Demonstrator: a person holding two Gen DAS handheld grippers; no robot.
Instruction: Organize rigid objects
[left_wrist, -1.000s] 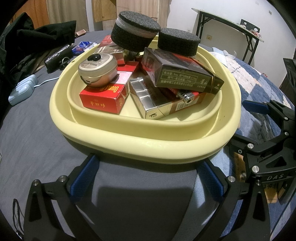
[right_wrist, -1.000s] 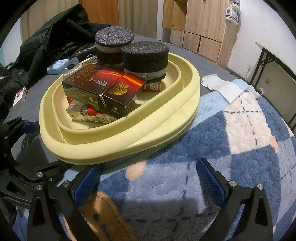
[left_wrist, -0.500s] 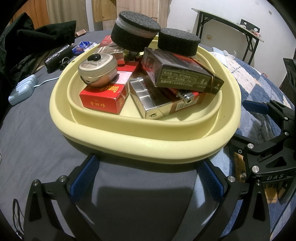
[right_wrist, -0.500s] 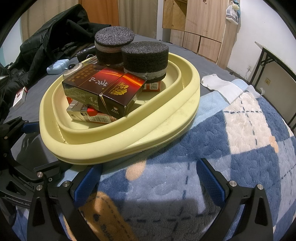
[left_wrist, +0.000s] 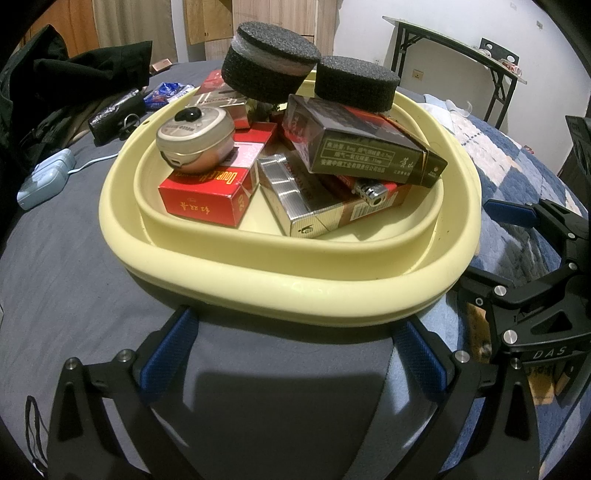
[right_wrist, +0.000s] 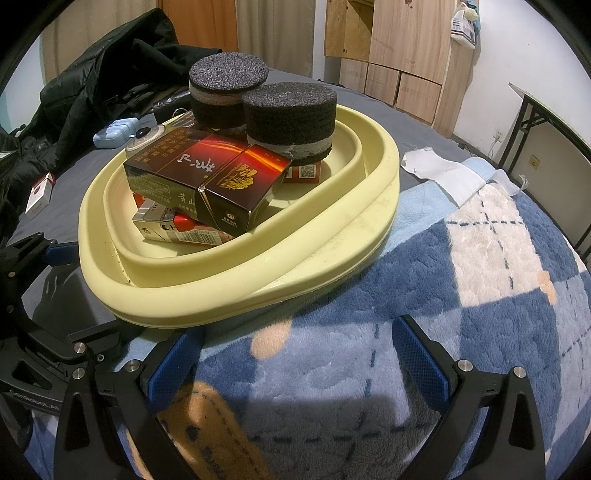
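Observation:
A pale yellow basin (left_wrist: 295, 291) (right_wrist: 207, 299) rests on the bed, piled with rigid things. In it lie a red box (left_wrist: 210, 195), a round metal tin (left_wrist: 195, 142), a silver-and-red pack (left_wrist: 295, 199), a lighter (left_wrist: 371, 192), a dark brown box (left_wrist: 362, 147) (right_wrist: 207, 177) and two black foam discs (left_wrist: 271, 61) (right_wrist: 291, 114). My left gripper (left_wrist: 295, 354) stands open just short of the basin's near rim, holding nothing. My right gripper (right_wrist: 295, 358) is open too, over the blanket beside the basin, and it shows at the right edge of the left wrist view (left_wrist: 524, 280).
The basin lies half on a grey sheet (left_wrist: 74, 258), half on a blue checked blanket (right_wrist: 461, 295). Dark clothing (right_wrist: 92, 85), a light-blue case (left_wrist: 44, 181), a small white-and-red pack (right_wrist: 38, 194) and a white cloth (right_wrist: 439, 173) lie around. A black-legged table (left_wrist: 454, 48) stands behind.

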